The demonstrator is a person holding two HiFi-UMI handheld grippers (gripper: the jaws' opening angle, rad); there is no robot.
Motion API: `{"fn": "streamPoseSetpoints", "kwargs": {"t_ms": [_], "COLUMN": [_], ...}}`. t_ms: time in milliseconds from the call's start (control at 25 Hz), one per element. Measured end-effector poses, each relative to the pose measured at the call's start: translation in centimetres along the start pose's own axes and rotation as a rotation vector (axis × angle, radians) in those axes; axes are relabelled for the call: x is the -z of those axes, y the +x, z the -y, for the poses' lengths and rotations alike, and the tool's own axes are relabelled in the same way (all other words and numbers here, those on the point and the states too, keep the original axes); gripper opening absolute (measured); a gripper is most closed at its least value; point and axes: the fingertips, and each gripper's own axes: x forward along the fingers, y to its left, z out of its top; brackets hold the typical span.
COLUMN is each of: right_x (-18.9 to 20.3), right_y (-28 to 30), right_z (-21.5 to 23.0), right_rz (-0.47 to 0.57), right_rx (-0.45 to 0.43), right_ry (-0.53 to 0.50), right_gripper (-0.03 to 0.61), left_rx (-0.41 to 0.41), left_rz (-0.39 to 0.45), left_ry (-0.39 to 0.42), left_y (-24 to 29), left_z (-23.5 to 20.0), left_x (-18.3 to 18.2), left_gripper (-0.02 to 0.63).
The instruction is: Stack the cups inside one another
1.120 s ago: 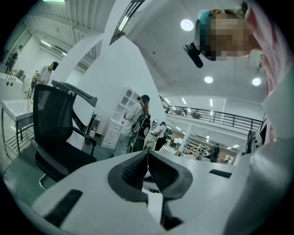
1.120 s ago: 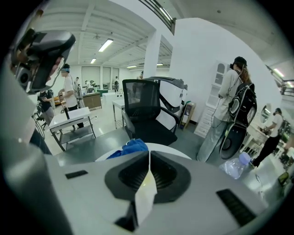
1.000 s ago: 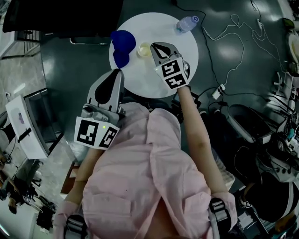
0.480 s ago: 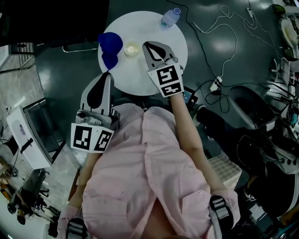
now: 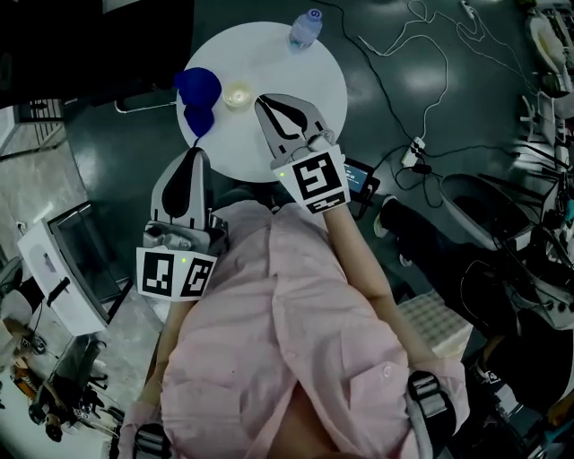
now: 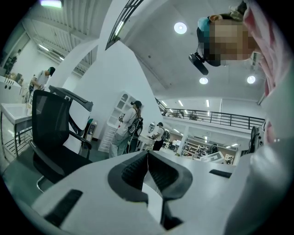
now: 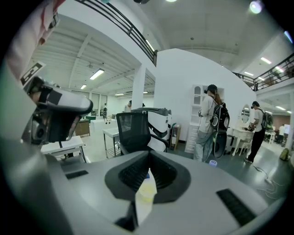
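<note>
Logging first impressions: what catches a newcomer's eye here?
The round white table at the top of the head view stands out against the dark floor, with two blue cups at its left edge, a clear cup beside them and a water bottle at the far rim. The right gripper, tongs shut, hangs over the table by the clear cup; the left gripper, also shut, is off the near-left edge.

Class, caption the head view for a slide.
Both shut: left hand-held gripper and right hand-held gripper near a table with blue cups, a pale cup and a bottle.
</note>
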Motion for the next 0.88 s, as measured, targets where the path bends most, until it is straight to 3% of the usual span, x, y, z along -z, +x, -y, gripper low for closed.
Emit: {"fn": "streamPoseSetpoints", "kwargs": {"t_ms": [560, 880], "right_x": [-1.8, -0.2], "right_y": [-7.3, -10.5], "right_z": [-1.1, -0.4], "right_rz": [0.086, 0.073], "right_rx": [0.015, 0.044], "right_ry": [-0.017, 0.020], "right_gripper": [0.034, 0.034], "left_rx": [0.067, 0.096], "left_rz": [0.003, -0.016], "left_ry": [0.060, 0.098], "left_y": [0.9, 1.2], "left_z": [3.5, 5.6], "left_x": [0.9, 2.1], "left_gripper": [0.018, 0.018]}}
